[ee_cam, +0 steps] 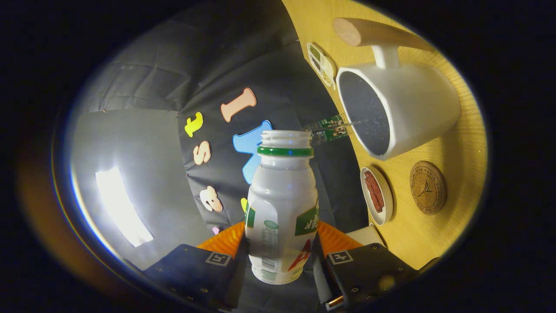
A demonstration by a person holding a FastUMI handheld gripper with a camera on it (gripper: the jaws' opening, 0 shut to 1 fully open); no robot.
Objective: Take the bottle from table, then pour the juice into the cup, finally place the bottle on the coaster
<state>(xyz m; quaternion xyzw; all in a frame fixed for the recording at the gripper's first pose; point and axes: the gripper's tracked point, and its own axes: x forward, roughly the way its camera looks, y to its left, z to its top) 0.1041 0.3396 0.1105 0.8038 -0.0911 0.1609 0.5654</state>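
Observation:
My gripper (281, 256) is shut on a white plastic bottle (282, 204) with a green neck ring and no cap, one finger on each side of its body. The whole view is rolled sideways, so the bottle is tipped over toward the white cup (399, 108) on the wooden table (434, 234). A thin clear stream (343, 125) runs from the bottle's mouth across to the cup's dark opening. The round cork coaster (428, 187) lies on the table just past the cup, beside the bottle's shoulder level.
A small round dish with a dark red filling (376, 195) lies on the table between the bottle and the coaster. A small tray with green and brown squares (321, 63) sits beyond the cup. A wooden handle (373, 32) juts past the cup.

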